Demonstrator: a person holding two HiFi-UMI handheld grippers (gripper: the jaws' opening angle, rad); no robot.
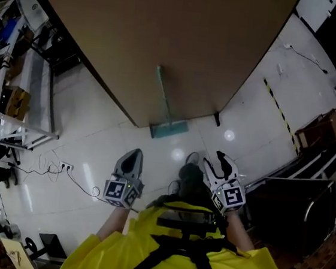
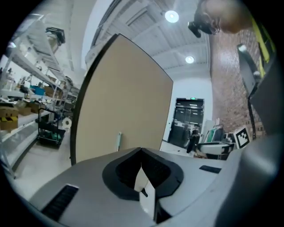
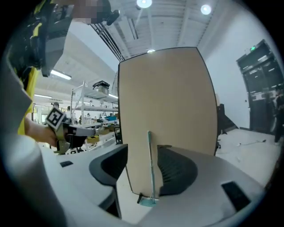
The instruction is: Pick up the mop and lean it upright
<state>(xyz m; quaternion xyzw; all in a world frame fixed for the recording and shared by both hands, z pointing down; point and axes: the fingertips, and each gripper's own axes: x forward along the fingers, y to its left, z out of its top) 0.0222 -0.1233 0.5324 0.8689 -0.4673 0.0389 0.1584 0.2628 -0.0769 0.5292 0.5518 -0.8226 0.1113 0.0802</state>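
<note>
Most of mop [image 2: 119, 140] hides behind left claw [image 2: 141, 153].

This looks like a workshop or lab hall. In the head view, metal shelving racks [image 1: 19, 114] stacked with boxes stand at nine o'clock, yellow-black hazard tape [image 1: 276, 107] crosses the glossy white tiled floor [image 1: 96, 129] at two o'clock, and a power strip [image 1: 65, 166] with loose cables lies at eight o'clock. A brick wall [image 2: 226, 88] rises at three o'clock in the left gripper view.

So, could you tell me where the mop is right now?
The mop leans upright against the brown board, mid head view, its head on the white floor at the board's foot.
</note>
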